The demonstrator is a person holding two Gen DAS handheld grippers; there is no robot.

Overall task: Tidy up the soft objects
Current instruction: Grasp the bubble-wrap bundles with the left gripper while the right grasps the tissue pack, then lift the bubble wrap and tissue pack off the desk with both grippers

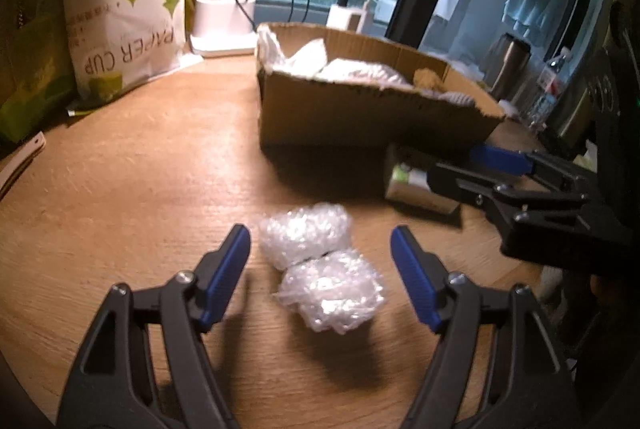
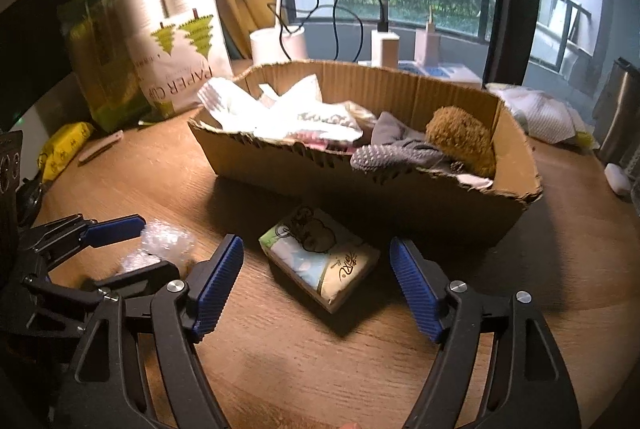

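Observation:
A bundle of clear bubble wrap (image 1: 322, 263) lies on the wooden table (image 1: 132, 189), between the blue pads of my open left gripper (image 1: 320, 249); it also shows in the right wrist view (image 2: 164, 241). A soft tissue pack (image 2: 320, 257) lies on the table in front of my open right gripper (image 2: 316, 261), just ahead of its fingertips. The tissue pack also shows in the left wrist view (image 1: 416, 185), with my right gripper (image 1: 452, 165) around it. A cardboard box (image 2: 400, 201) behind holds white cloths, a grey glove (image 2: 396, 153) and a brown sponge (image 2: 460, 137).
A paper-cup bag (image 1: 124, 13) and green packs stand at the back left. A white holder (image 1: 224, 17) with cables stands by the window. A steel flask (image 1: 508, 65) and a water bottle (image 1: 552, 85) stand at the right. A white bag (image 2: 540, 113) lies behind the box.

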